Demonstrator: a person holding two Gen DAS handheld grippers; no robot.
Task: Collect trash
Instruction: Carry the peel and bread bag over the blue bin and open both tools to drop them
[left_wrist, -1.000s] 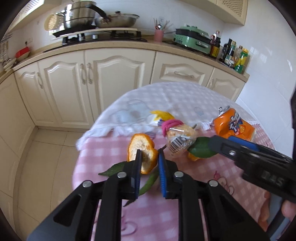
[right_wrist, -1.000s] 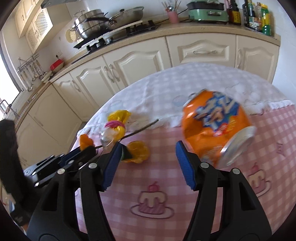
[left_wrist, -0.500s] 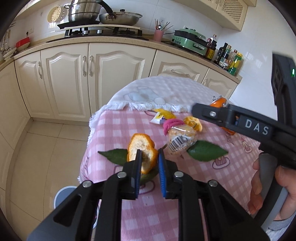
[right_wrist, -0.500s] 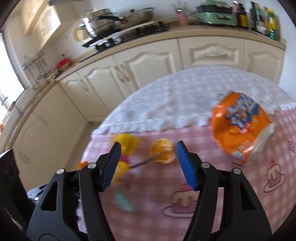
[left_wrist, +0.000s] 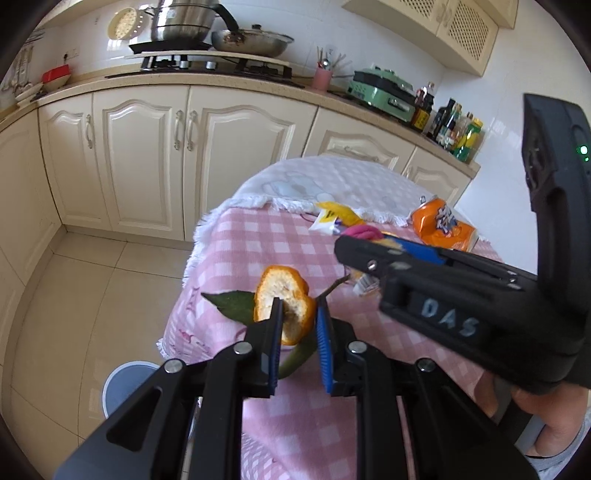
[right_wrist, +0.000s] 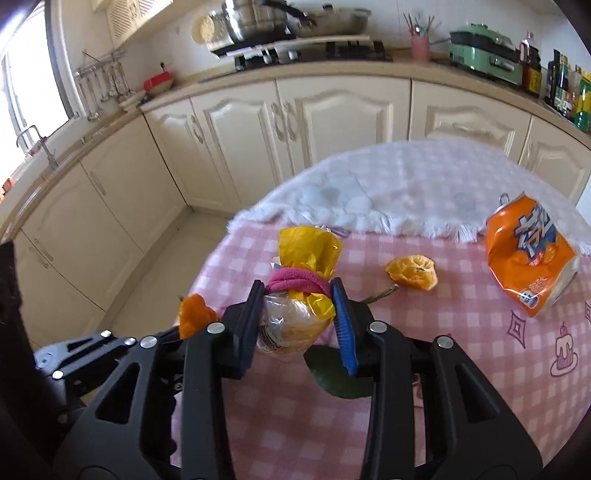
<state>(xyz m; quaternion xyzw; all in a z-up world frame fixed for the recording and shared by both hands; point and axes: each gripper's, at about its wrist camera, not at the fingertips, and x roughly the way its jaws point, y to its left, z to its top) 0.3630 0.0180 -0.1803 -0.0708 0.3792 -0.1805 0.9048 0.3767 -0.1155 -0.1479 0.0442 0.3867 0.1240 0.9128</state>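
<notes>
My left gripper is shut on an orange peel and holds it above the table's left edge, over a green leaf. My right gripper has its jaws around a tied plastic bag with a yellow top and a pink band; whether they press on it I cannot tell. A second orange peel and a crushed orange can lie on the pink checked tablecloth. The right gripper's body hides most of the bag in the left wrist view.
A round bin stands on the tiled floor below the table's left edge. A white fringed cloth covers the table's far half. Cream kitchen cabinets with a stove and bottles line the back. A leaf lies under the right gripper.
My left gripper has pulled back and left with the peel, and the bin has come into view. My right gripper has moved left and come around the tied bag, narrowing its jaws.
</notes>
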